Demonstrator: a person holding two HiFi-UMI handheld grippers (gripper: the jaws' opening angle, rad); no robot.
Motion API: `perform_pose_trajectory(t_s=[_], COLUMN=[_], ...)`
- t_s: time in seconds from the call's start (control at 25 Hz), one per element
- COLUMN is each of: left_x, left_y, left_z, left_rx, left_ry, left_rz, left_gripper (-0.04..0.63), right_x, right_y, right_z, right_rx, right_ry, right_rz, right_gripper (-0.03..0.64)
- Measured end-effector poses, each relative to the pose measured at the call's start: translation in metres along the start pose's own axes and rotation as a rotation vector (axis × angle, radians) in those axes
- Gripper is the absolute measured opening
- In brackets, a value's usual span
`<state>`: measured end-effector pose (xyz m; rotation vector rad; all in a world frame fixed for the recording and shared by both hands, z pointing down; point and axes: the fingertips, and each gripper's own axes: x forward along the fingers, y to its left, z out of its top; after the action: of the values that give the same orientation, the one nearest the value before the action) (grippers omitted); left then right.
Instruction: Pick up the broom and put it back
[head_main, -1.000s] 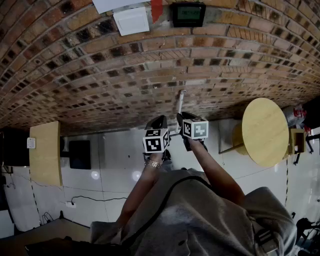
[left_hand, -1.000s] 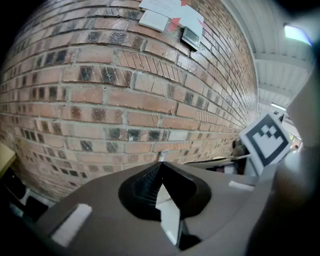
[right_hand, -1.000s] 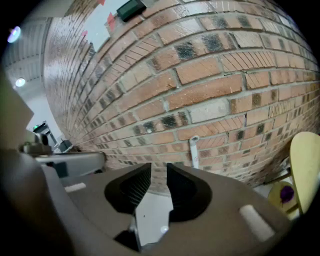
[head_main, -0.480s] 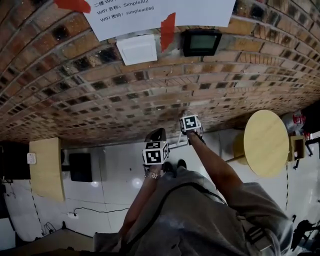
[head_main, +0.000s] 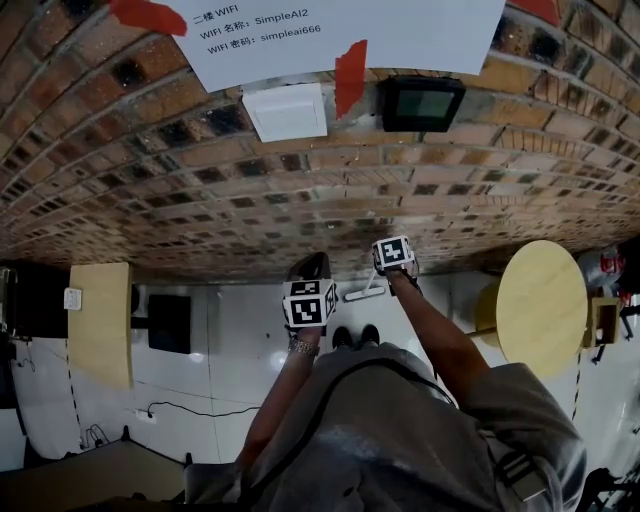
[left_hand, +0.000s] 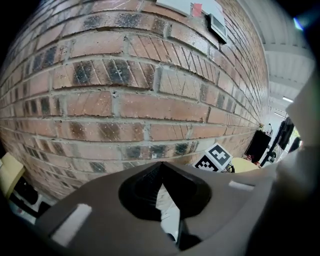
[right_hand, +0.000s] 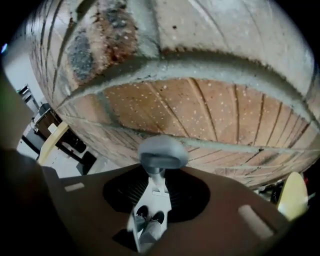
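Observation:
I stand facing a brick wall (head_main: 300, 190). The broom shows as a pale thin handle (head_main: 362, 292) slanting between my two grippers, low by the foot of the wall. In the right gripper view its grey end cap (right_hand: 162, 152) stands just past the fingertips. My right gripper (right_hand: 158, 173) is closing, and its pads lie against the handle's neck on both sides. In the head view the right gripper (head_main: 388, 272) points steeply down. My left gripper (head_main: 313, 268) hovers to its left. Its tips (left_hand: 160, 167) meet with nothing between them.
A round yellow table (head_main: 540, 295) stands at the right and a wooden table (head_main: 100, 325) with a black box (head_main: 168, 322) at the left. A paper notice (head_main: 340, 30), a white box (head_main: 285, 110) and a black device (head_main: 422, 103) hang on the wall. A cable (head_main: 190, 408) lies on the white floor.
My right gripper has dropped from high on the handle beside the left one to lower against the wall. The left gripper has shifted slightly. My view has tilted further up the wall.

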<state>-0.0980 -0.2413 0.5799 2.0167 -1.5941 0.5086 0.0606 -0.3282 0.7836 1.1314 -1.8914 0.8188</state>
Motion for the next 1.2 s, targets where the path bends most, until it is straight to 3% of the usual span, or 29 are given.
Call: perform_pose_trajectory(t_s=[0.24, 0.4, 0.56, 0.84, 1.2], left_x=[0.014, 0.025, 0.033, 0.039, 0.041], left_y=[-0.011, -0.022, -0.038, -0.054, -0.046], left_z=[0.018, 0.023, 0.033, 0.039, 0.039], left_rx=[0.022, 0.047, 0.040, 0.023, 0.020], left_ry=[-0.039, -0.056, -0.064, -0.053, -0.048], left_rz=[-0.023, -0.039, -0.091, -0.153, -0.144], left_gripper=[0.005, 0.005, 0.005, 0.005, 0.005], right_x=[-0.072, -0.124, -0.158, -0.170, -0.158], right_y=[0.026, 0.045, 0.054, 0.063, 0.071], right_z=[-0.007, 0.022, 0.046, 0.054, 0.039], right_rx=[-0.072, -0.118, -0.095, -0.074, -0.091], right_ry=[-0.051, -0.141, -0.199, -0.208, -0.156], right_rz=[0.044, 0.072, 0.087, 0.116, 0.123], right_gripper=[0.099, 0.100, 0.101, 0.100, 0.101])
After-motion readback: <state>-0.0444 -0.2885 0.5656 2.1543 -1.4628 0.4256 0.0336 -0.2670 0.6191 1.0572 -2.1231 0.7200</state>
